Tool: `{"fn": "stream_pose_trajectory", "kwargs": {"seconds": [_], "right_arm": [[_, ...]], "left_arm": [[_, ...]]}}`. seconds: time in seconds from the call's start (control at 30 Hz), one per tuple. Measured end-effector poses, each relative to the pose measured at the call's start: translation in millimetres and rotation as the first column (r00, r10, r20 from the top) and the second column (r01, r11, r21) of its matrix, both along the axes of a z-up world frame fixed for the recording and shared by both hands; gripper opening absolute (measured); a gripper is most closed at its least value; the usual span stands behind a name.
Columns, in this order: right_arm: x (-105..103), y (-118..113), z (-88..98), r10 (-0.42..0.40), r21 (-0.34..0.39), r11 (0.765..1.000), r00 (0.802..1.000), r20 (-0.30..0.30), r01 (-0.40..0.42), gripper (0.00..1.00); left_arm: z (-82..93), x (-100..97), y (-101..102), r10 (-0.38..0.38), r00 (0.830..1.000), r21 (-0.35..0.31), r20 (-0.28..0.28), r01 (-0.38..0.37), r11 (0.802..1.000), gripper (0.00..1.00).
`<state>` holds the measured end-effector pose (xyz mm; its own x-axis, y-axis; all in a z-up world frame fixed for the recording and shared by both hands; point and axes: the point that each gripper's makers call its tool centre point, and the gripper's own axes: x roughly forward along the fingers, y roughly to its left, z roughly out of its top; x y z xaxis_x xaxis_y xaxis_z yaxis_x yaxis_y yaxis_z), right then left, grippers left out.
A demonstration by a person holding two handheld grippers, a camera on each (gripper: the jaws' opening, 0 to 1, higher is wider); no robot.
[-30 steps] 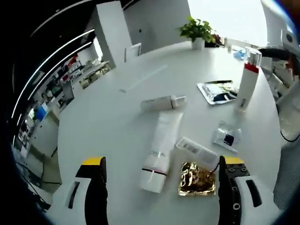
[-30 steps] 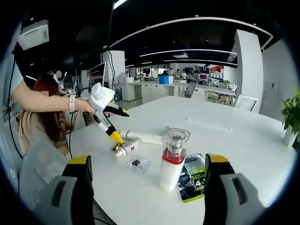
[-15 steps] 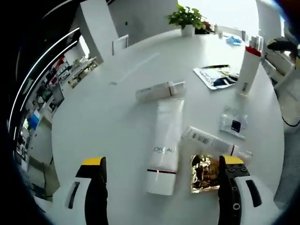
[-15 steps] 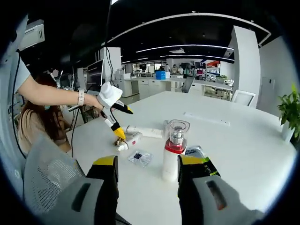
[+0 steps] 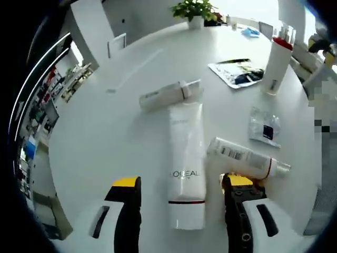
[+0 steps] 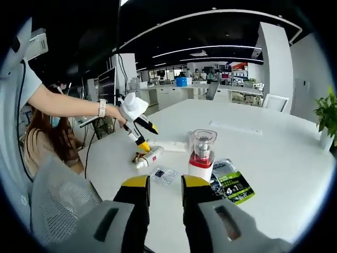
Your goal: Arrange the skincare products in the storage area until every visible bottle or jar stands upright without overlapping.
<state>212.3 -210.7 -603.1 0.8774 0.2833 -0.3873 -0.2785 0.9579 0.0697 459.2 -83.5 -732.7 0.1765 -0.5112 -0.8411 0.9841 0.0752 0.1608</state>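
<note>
A long white L'Oreal tube [image 5: 186,163] lies flat between the jaws of my left gripper [image 5: 182,182], which is open and stands clear of it on both sides. A short white tube [image 5: 168,95] lies crosswise beyond it. To its right a white bottle [image 5: 245,156] with a red ring lies on its side. A tall bottle [image 5: 276,60] with a red band and clear cap stands upright far right. My right gripper [image 6: 166,182] is open by a narrow gap, empty, in front of that upright bottle [image 6: 201,155]. The left gripper [image 6: 147,138] hovers over the lying bottle [image 6: 150,157].
A clear sachet [image 5: 265,126] and a green-black packet [image 5: 237,72] lie on the round white table [image 5: 105,137]. Gold foil [image 5: 259,183] peeks out by my left gripper's right jaw. A potted plant [image 5: 195,10] stands at the far edge. A person's arm [image 6: 68,105] reaches in; offices lie behind.
My left gripper has moved in over the L'Oreal tube and its jaws have narrowed around it. The right gripper's jaws have closed from wide apart to a small gap.
</note>
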Motion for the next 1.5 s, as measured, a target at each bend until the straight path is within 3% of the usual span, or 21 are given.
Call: {"fn": "stream_pose_trajectory", "kwargs": {"seconds": [0.27, 0.5, 0.57, 0.7, 1.17, 1.5], "right_arm": [[0, 2, -2.1, -0.004, 0.024, 1.0, 1.0, -0.01, 0.004, 0.26], [0, -1, -3.0, -0.013, 0.051, 0.999, 1.0, -0.013, 0.014, 0.27], [0, -1, -3.8, -0.015, 0.056, 0.998, 1.0, -0.016, 0.016, 0.27], [1, -1, -6.3, -0.015, 0.065, 0.998, 1.0, -0.022, 0.016, 0.27], [3, 0, -16.1, -0.005, 0.086, 0.996, 0.999, -0.053, 0.01, 0.27], [4, 4, -10.8, 0.007, 0.089, 0.996, 0.999, -0.045, -0.003, 0.26]], "left_arm": [[-8.4, -0.8, -8, -0.034, 0.999, 0.034, -0.019, 0.034, 0.999, 0.43], [-10.6, 0.0, -15, -0.045, 0.997, 0.049, -0.065, 0.048, 0.998, 0.36], [-12.4, -2.4, -16, -0.04, 0.994, 0.055, -0.104, 0.046, 0.997, 0.33], [-14.6, -2.8, -17, -0.015, 0.985, 0.054, -0.171, 0.025, 0.998, 0.31], [-14.2, 3.8, -19, -0.034, 0.983, 0.092, -0.183, 0.051, 0.994, 0.27], [-12.2, -5.4, -13, -0.011, 0.968, 0.143, -0.249, 0.048, 0.988, 0.26]]}}
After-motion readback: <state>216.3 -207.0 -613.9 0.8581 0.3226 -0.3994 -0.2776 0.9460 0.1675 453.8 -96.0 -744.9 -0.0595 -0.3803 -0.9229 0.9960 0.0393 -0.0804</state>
